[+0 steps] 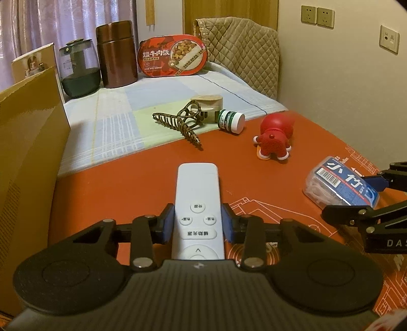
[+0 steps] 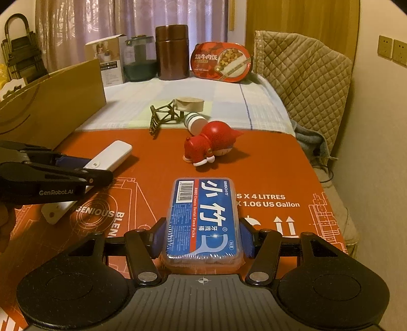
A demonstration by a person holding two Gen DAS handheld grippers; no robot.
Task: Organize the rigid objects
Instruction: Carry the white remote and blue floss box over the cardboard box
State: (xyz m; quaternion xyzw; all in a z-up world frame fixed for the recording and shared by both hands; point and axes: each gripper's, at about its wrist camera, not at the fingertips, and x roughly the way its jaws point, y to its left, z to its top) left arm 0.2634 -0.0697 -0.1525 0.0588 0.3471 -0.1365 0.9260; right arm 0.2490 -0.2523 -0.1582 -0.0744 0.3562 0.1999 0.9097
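Dim, warm indoor light. Pale mauve curtains [image 2: 132,23] drawn across the back. Cream wall [image 1: 330,84] on the right, with beige sockets [image 1: 317,15] high up. Wooden panelling [image 2: 300,23] beside the curtains. Quilted tan cover [image 2: 302,76] draped at the far right. Dark folding cart [image 2: 20,51] in the left corner.

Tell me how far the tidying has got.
Done: nothing visibly sorted yet.

In hand: the left gripper is shut on the white remote; the right gripper is shut on the floss pick box.

Left: the red toy, hair claw, small bottle and round wooden box lie loose beside the cardboard box.
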